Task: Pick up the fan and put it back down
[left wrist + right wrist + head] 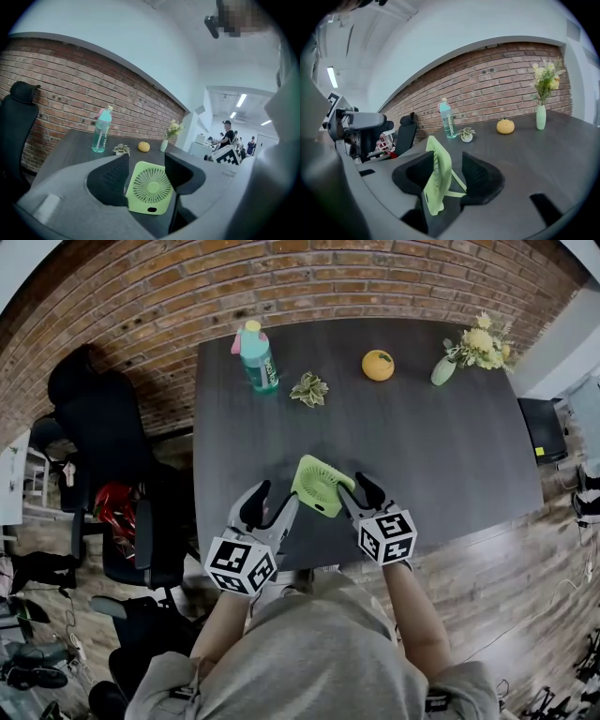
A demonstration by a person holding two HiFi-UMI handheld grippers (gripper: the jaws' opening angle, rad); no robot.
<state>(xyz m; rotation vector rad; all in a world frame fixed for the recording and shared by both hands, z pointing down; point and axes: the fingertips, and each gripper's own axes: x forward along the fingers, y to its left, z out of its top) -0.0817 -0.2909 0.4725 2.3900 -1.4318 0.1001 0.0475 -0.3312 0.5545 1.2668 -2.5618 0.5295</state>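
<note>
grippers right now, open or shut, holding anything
left gripper: open, fan in front of it, not held
right gripper: open, fan edge-on between its fingers, not clamped

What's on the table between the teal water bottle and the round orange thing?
A small leafy green potted plant sits between the teal plastic bottle and the round orange fruit, clearest in the head view.
</note>
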